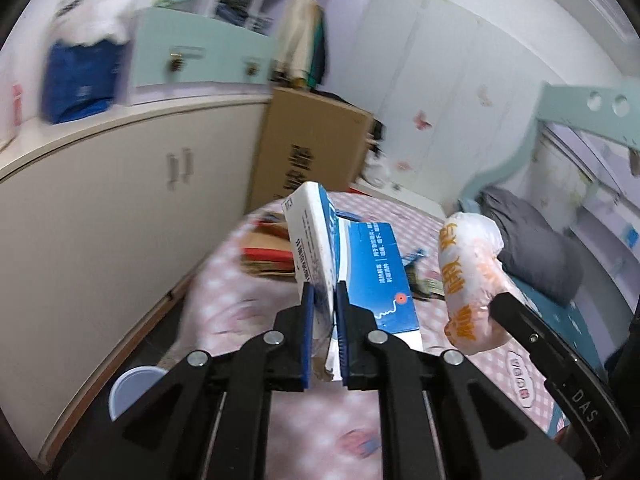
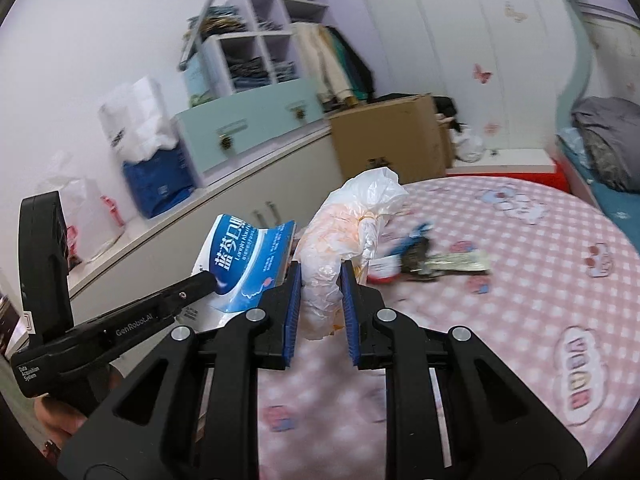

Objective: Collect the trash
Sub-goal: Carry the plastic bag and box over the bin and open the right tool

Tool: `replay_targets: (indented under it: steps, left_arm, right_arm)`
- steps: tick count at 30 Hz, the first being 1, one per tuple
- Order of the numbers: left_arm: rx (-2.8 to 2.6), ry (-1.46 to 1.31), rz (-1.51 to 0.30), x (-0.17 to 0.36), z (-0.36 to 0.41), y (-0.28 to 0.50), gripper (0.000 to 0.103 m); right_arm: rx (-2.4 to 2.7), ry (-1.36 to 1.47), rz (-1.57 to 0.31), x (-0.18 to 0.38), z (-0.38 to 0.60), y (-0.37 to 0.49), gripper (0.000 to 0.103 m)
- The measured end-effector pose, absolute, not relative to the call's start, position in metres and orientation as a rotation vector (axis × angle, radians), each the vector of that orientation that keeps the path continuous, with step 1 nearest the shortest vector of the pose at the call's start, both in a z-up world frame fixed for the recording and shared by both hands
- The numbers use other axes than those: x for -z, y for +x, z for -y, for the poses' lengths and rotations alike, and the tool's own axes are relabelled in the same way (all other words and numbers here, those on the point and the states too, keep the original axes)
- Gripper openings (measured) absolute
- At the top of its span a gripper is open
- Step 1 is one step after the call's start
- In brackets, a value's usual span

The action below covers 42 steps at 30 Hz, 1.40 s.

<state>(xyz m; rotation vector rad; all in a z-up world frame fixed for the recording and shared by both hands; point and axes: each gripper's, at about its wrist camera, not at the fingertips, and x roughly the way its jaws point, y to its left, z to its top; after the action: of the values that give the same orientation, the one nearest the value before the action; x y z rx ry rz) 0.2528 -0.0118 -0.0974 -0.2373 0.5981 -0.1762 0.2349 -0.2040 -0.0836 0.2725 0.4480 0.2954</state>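
My left gripper (image 1: pixel 325 292) is shut on a flattened blue and white carton (image 1: pixel 360 264), held above the pink checked tablecloth (image 1: pixel 320 420). The same carton (image 2: pixel 240 264) shows at the left of the right wrist view, pinched by the left gripper (image 2: pixel 210 280). My right gripper (image 2: pixel 320 272) is shut on a crumpled white and orange plastic bag (image 2: pixel 344 232), lifted off the cloth. That bag (image 1: pixel 468 280) also hangs at the right of the left wrist view. More trash lies on the table: dark and silver wrappers (image 2: pixel 440 260) and a red and white scrap (image 2: pixel 380 272).
A lilac bin rim (image 1: pixel 136 384) shows low on the left beside the table. White cupboards (image 1: pixel 100 220), a cardboard box (image 2: pixel 392 140) and a blue bag (image 2: pixel 156 184) stand behind. A bed with a grey pillow (image 1: pixel 532 248) is at the right.
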Motion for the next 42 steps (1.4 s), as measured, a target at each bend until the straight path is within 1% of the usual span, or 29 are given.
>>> replay_targets:
  steps: [6,11,18,25,26,28,29,30,35,42]
  left_arm:
    - [0.013,-0.29,-0.6,0.105,-0.055,0.224,0.01]
    - [-0.13,-0.311,-0.598,0.122,-0.113,0.205,0.01]
    - [-0.329,-0.366,-0.68,0.167,-0.199,0.198,0.01]
    - [-0.407,-0.418,-0.756,0.209,-0.254,0.204,0.01]
    - [-0.412,-0.424,-0.767,0.215,-0.259,0.206,0.01]
    - [-0.417,-0.429,-0.789,0.227,-0.266,0.209,0.01]
    - [-0.417,-0.429,-0.801,0.233,-0.267,0.211,0.01]
    - [-0.41,-0.427,-0.824,0.241,-0.27,0.216,0.01]
    - [-0.383,-0.447,-0.884,0.265,-0.275,0.221,0.01]
    - [-0.362,-0.443,-0.926,0.28,-0.268,0.232,0.01]
  right_arm:
    - [-0.428,0.227,-0.488,0.087,0.129,0.234,0.02]
    - [-0.539,0.168,-0.536,0.1,0.058,0.234,0.02]
    - [-0.636,0.091,-0.616,0.134,-0.026,0.244,0.02]
    - [-0.675,0.053,-0.698,0.179,-0.081,0.266,0.023]
    - [-0.681,0.052,-0.713,0.186,-0.086,0.27,0.024]
    - [-0.685,0.052,-0.73,0.201,-0.098,0.278,0.032]
    - [-0.673,0.034,-0.743,0.21,-0.104,0.282,0.05]
    - [-0.652,0.02,-0.754,0.217,-0.108,0.284,0.059]
    - [-0.63,0.034,-0.801,0.242,-0.11,0.29,0.059]
    - [-0.621,0.039,-0.813,0.246,-0.106,0.291,0.059]
